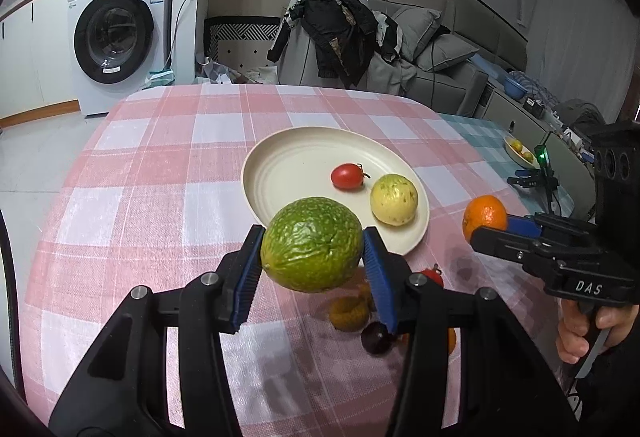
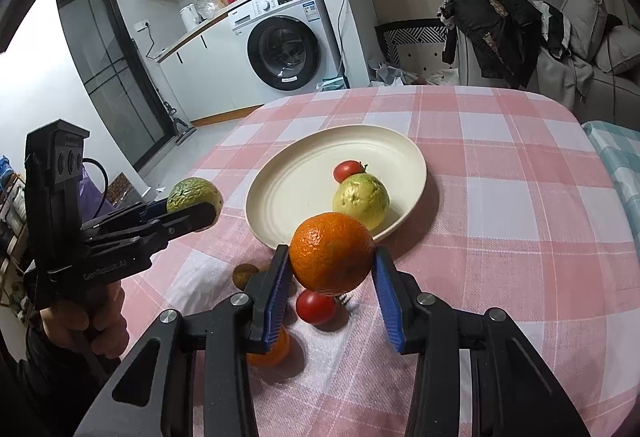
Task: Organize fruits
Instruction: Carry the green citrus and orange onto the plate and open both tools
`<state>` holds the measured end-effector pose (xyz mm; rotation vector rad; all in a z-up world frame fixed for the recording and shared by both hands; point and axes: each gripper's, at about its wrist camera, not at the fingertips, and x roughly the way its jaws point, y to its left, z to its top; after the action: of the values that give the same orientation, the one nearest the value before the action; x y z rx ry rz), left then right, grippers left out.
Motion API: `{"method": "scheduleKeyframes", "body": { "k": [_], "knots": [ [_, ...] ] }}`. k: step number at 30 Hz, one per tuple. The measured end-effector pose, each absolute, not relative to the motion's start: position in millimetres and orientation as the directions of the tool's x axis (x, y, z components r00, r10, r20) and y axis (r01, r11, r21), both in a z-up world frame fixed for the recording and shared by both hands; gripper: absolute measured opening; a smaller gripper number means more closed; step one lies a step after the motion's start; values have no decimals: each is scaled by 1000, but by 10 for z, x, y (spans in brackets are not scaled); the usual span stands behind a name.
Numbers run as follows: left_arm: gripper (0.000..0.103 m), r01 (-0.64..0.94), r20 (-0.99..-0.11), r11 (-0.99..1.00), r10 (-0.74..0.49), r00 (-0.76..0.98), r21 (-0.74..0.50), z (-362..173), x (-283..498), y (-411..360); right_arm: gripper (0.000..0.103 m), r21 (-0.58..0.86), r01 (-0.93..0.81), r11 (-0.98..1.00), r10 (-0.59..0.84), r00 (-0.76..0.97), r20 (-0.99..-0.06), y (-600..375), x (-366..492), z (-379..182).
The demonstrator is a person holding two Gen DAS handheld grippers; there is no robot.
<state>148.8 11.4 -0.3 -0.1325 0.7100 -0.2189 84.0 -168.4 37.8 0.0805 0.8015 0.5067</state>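
Note:
My left gripper point(image 1: 313, 251) is shut on a green bumpy fruit point(image 1: 312, 244) and holds it above the table, just before the near rim of the cream plate point(image 1: 280, 173). The plate holds a red tomato point(image 1: 346, 176) and a pale yellow-green fruit point(image 1: 394, 199). My right gripper point(image 2: 331, 264) is shut on an orange point(image 2: 332, 253), held above the table near the plate's point(image 2: 296, 193) near edge. From the right wrist view the left gripper point(image 2: 196, 209) shows at the left with the green fruit point(image 2: 194, 193).
Loose fruit lies on the pink checked tablecloth point(image 2: 500, 205) under the grippers: a red tomato point(image 2: 316, 307), another orange point(image 2: 272, 351), a brownish fruit point(image 2: 245, 274) and a dark one point(image 1: 376, 339). A washing machine point(image 1: 120, 33) and a cluttered sofa point(image 1: 424, 49) stand beyond.

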Motion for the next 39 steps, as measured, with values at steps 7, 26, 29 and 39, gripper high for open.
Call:
{"method": "scheduleKeyframes", "body": {
  "k": [7,26,29,39],
  "knots": [
    [46,149,-634,969,-243,735,-199,-9,1651,88,42,264,-405,875,467,568,-678,-1617,936,327],
    [46,146,-668,969,-243,703,-200,-258,2016,12,42,281,-424,861,487,530,-694,-1382,1136,221],
    [46,148,-673,969,-246,698,-200,-291,2054,3,42,280,-420,863,483,525,-701,-1361,1180,202],
    [46,159,-692,969,-245,680,-187,-388,2134,-57,42,266,-407,874,461,518,-721,-1318,1270,145]
  ]
}}
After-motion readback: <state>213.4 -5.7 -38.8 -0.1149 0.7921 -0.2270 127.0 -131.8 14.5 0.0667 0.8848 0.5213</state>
